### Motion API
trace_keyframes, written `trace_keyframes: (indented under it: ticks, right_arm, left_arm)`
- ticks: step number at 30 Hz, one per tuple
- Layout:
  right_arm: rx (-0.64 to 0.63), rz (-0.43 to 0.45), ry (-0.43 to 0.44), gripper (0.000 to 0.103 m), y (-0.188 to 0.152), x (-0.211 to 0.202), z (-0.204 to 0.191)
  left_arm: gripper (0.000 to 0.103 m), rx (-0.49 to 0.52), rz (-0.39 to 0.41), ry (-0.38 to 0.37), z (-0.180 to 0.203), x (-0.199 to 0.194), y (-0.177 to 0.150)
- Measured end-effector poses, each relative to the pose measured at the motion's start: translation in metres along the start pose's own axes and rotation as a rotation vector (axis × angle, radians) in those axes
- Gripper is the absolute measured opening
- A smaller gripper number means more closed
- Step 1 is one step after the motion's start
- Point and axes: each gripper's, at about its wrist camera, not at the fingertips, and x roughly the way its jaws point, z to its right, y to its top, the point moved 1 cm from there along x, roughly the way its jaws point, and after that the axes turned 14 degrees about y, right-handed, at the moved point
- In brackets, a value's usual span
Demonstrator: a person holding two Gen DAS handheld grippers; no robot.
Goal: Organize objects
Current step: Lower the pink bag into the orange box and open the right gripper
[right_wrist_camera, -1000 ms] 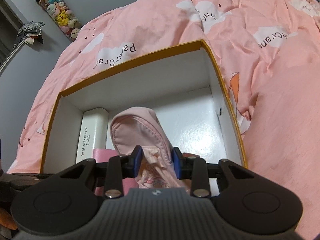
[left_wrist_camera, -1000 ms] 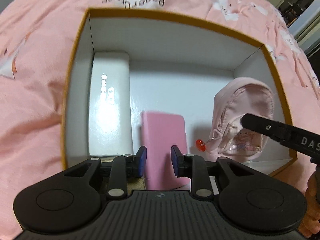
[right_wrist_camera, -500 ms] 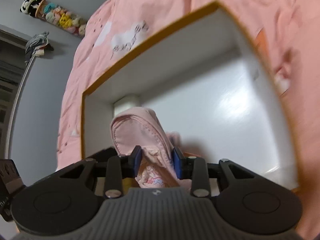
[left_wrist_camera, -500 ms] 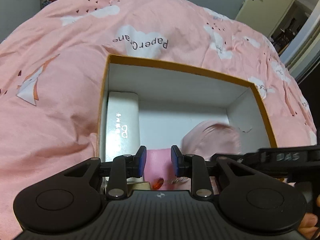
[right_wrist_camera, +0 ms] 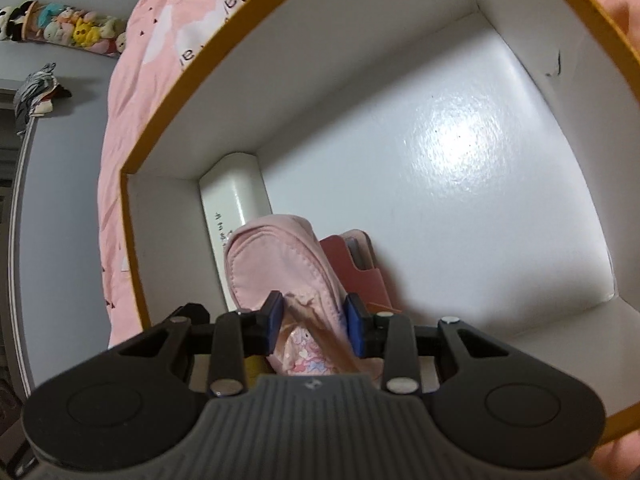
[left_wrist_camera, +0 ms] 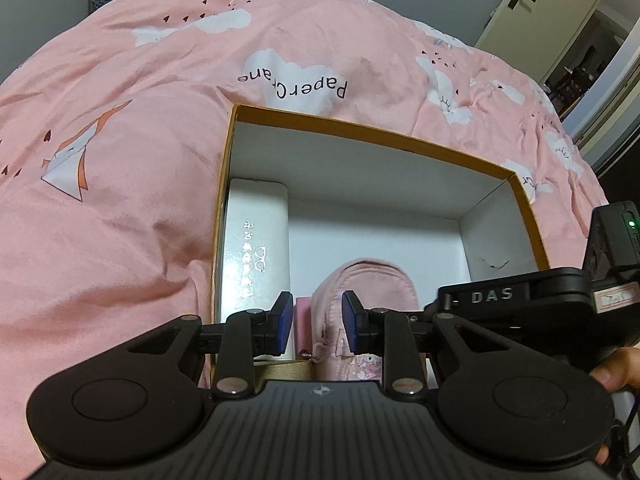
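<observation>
An open white box with an orange rim [left_wrist_camera: 360, 124] [right_wrist_camera: 168, 128] lies on a pink quilt. Inside it a white glasses case [left_wrist_camera: 256, 240] [right_wrist_camera: 236, 200] lies along the left wall, with a pink card holder [right_wrist_camera: 356, 256] [left_wrist_camera: 302, 320] beside it. My right gripper [right_wrist_camera: 314, 320] is shut on a small pink pouch [right_wrist_camera: 280, 256] [left_wrist_camera: 368, 284] and holds it inside the box, next to the white case and over the card holder. My left gripper [left_wrist_camera: 316, 322] is open and empty, just above the box's near edge. The right gripper's body [left_wrist_camera: 520, 300] shows at the right of the left wrist view.
The pink quilt [left_wrist_camera: 120, 160] with cloud prints surrounds the box. The box floor to the right of the pouch [right_wrist_camera: 460, 168] is bare white. Plush toys [right_wrist_camera: 60, 32] hang on the grey wall at far left. A door [left_wrist_camera: 540, 0] stands at the far right.
My left gripper has pulled back and up out of the box. My right gripper has carried the pouch lower and leftward in the box, toward the white case.
</observation>
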Motion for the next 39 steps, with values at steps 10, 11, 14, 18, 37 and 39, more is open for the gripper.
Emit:
trace_keyframes:
  ticks: [10, 11, 14, 18, 37, 39]
  right_arm:
    - [-0.196, 0.033, -0.134, 0.054, -0.01, 0.019, -0.015]
    - [-0.21, 0.038, -0.133, 0.057, -0.011, 0.018, -0.016]
    - [-0.251, 0.051, -0.134, 0.067, -0.012, 0.013, -0.019]
    - [-0.346, 0.097, -0.156, 0.074, -0.019, 0.001, -0.031]
    - [-0.641, 0.388, -0.182, 0.074, -0.15, -0.117, -0.054]
    - [-0.609, 0.371, -0.197, 0.074, -0.159, -0.123, -0.046]
  left_arm:
    - [0.029, 0.034, 0.014, 0.032, 0.001, 0.001, -0.005]
    - [0.029, 0.037, 0.02, 0.03, 0.001, -0.001, -0.005]
    - [0.029, 0.05, 0.047, 0.02, 0.002, -0.007, -0.007]
    - [0.029, 0.05, 0.098, -0.023, 0.002, -0.025, -0.011]
    - [0.04, -0.048, 0.149, -0.158, -0.019, -0.093, -0.053]
    - [0.04, -0.041, 0.129, -0.181, -0.016, -0.094, -0.06]
